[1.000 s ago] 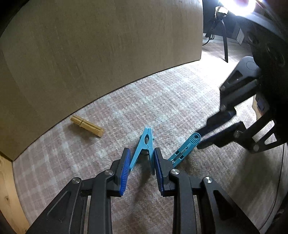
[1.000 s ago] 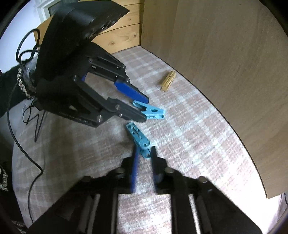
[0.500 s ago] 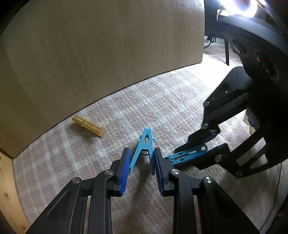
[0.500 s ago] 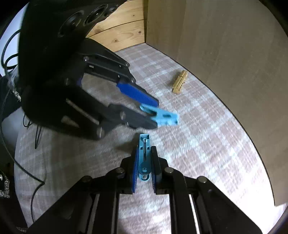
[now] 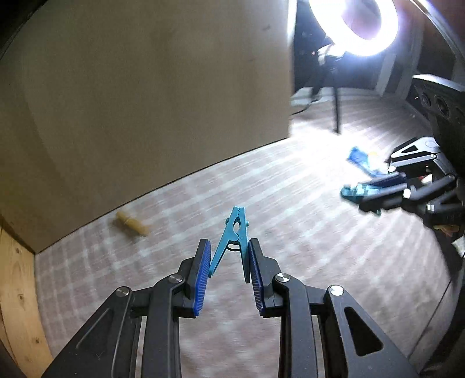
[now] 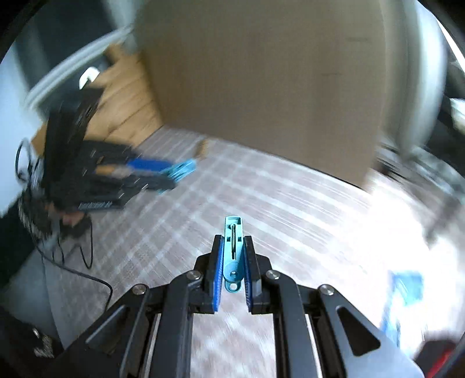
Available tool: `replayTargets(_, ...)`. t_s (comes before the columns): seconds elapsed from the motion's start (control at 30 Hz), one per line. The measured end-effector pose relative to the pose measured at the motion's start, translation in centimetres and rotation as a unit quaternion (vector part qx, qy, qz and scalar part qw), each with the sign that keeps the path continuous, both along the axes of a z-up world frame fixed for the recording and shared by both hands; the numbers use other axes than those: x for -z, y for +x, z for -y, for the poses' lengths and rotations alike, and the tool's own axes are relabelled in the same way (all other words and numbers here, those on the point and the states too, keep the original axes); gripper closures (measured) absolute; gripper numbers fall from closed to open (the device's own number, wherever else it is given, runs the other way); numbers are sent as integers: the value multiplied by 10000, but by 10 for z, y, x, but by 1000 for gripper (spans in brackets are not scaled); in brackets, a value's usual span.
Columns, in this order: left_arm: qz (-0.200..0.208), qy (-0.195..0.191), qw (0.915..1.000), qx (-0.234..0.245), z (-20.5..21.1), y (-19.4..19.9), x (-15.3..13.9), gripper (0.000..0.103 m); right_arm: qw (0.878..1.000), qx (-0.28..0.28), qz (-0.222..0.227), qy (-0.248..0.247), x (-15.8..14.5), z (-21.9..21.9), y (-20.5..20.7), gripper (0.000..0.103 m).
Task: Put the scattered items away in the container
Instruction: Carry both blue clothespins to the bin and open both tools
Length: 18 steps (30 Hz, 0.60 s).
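My left gripper (image 5: 228,256) is shut on a blue clothespin (image 5: 234,232) by its two spread handles and holds it above the plaid cloth. My right gripper (image 6: 234,251) is shut on a second blue clothespin (image 6: 233,247), which points forward between the pads. In the left wrist view the right gripper (image 5: 360,192) shows at the far right with its clothespin (image 5: 350,193). In the right wrist view the left gripper (image 6: 171,177) is a blur at the left with its clothespin (image 6: 181,170). A wooden clothespin (image 5: 132,223) lies on the cloth near the board.
A tall brown board (image 5: 145,101) stands behind the cloth. A pine panel (image 5: 17,290) is at the left. A blue object (image 5: 363,160) lies on the cloth at the right, blurred in the right wrist view (image 6: 407,286). A ring light (image 5: 353,26) glares top right. Cables (image 6: 87,261) trail left.
Both grippers have lifted their blue clothespins off the cloth. The right gripper has swung away to the right, and the two grippers are now far apart. Both views are motion-blurred.
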<state>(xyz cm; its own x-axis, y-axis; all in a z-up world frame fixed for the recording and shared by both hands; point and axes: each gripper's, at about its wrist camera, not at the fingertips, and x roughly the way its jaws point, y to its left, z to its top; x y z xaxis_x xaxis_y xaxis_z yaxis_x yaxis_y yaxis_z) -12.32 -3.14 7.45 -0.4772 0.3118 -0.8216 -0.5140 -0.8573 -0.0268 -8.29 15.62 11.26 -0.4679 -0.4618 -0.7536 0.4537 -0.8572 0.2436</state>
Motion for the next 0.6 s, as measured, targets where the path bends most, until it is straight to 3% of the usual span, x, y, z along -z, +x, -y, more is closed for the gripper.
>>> replayTargets(0.07,-25,70,9998,182,-25,11,-8,78,9987,497,-12,-68,2,-7,-23,91)
replayTargets(0.27,-187,418,9932,1071,-119,53,-35,78,9831,1817,-201,-1,-31,-117,55,91)
replayTargets(0.6,-199,1101,9628,2458,-281,117,-79,78,9361,3503,-259,172,-41,-262,167,91)
